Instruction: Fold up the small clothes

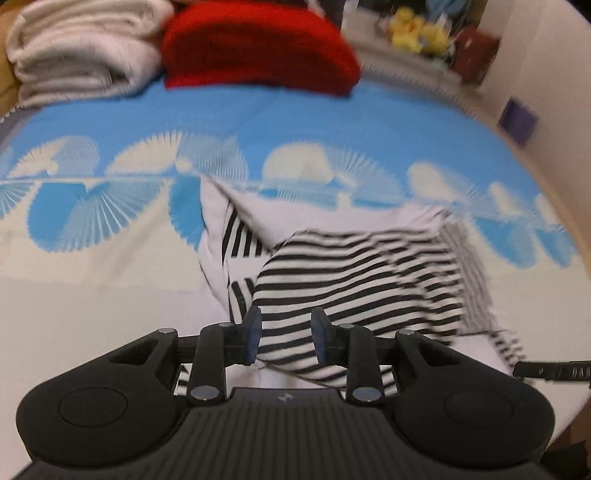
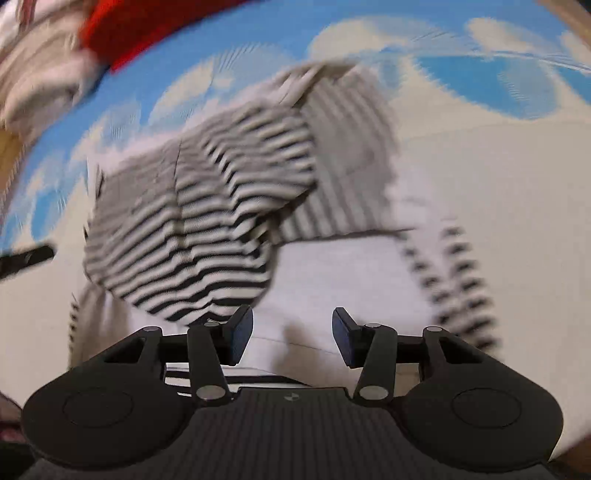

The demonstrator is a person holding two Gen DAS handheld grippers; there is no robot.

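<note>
A small black-and-white striped garment lies partly folded on the bed, with a white inner panel showing. My left gripper is open, its blue-padded fingers either side of a raised striped fold, not clamping it. In the right wrist view the same garment is blurred by motion. My right gripper is open and empty, over the white part of the garment, with a striped flap just left of its left finger.
The bedspread is blue with white cloud patterns and a cream lower part. A folded red cloth and folded white towels lie at the far end. Yellow plush toys sit at the far right.
</note>
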